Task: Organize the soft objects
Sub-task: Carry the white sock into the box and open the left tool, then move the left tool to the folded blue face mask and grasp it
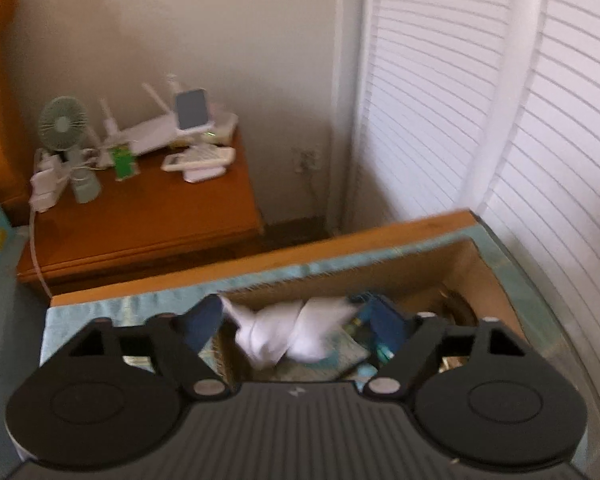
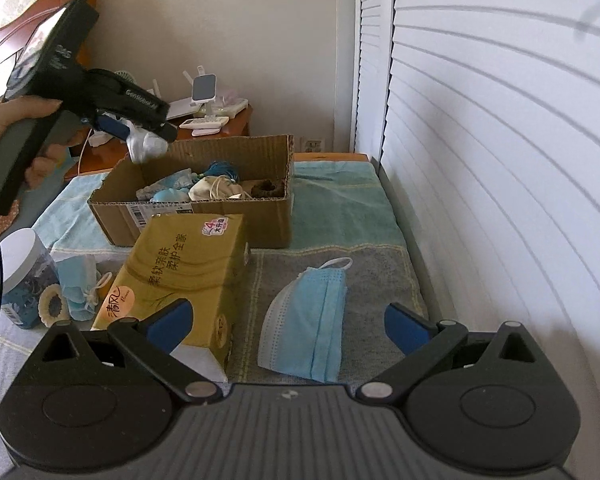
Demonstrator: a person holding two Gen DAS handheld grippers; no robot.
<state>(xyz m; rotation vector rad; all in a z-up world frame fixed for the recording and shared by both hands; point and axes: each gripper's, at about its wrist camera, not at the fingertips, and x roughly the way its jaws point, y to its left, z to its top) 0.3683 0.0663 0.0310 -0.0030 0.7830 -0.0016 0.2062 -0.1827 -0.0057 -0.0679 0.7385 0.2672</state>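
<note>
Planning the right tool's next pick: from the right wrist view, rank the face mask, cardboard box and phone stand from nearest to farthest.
1. Face mask: lies just ahead of the right tool, between its open fingers.
2. Cardboard box: farther back, left of centre.
3. Phone stand: on the nightstand behind.

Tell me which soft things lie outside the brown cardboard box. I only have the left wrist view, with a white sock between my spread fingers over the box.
Observer: A pale blue pleated face mask lies flat on the grey towel, in front of the brown cardboard box.
Operator: Is the other gripper on it?
Observer: No, the right gripper is open and empty; the mask lies ahead of it, untouched.
Operator: Anything else?
Observer: Yes, small pale blue knitted items lie between the yellow tissue pack and a white-lidded jar.
</note>
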